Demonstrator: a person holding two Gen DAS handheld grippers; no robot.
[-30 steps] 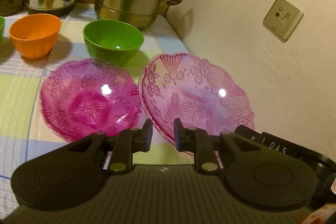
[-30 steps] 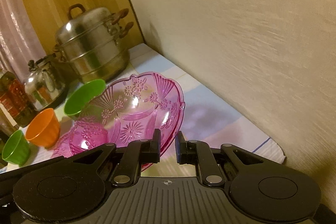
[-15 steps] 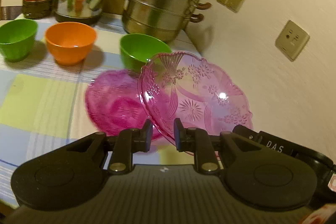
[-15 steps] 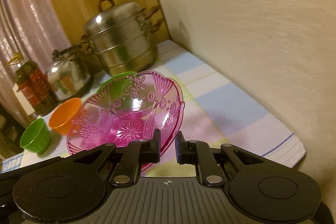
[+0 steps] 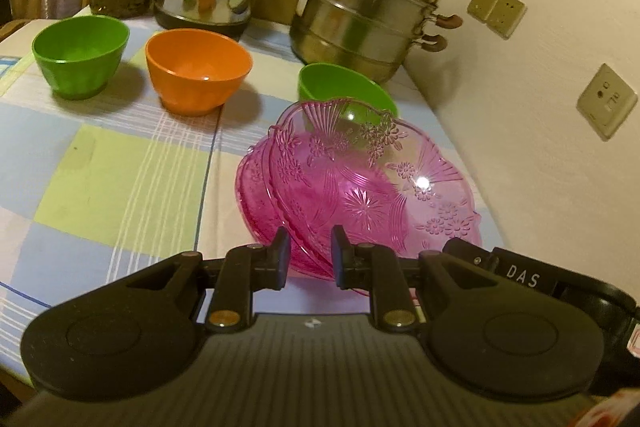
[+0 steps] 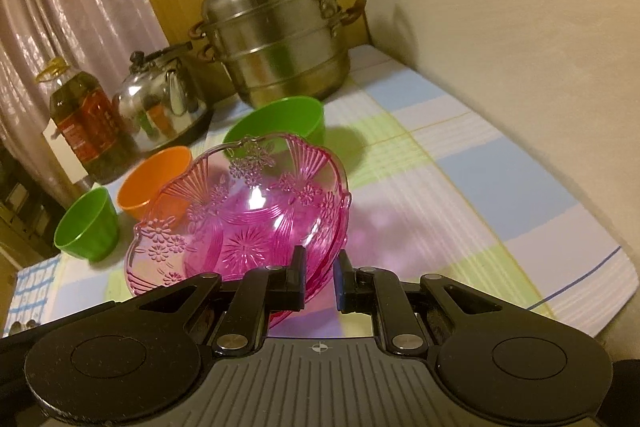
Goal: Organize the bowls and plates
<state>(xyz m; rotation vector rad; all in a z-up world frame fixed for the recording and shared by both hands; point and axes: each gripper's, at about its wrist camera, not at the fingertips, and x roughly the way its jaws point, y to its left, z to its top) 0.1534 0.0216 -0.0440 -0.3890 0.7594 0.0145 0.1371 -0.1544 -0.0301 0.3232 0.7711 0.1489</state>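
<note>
The right gripper (image 6: 319,281) pinches the rim of the top pink plate (image 6: 248,215), which sits tilted in the other pink plate (image 5: 256,195). The left gripper (image 5: 307,253) holds nothing, its fingers a little apart. A green bowl (image 5: 344,91) sits at 12 o'clock from the plates.

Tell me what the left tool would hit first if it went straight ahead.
Probably the near rim of the pink patterned glass plates, stacked right ahead of the left tool; depth is uncertain.
</note>
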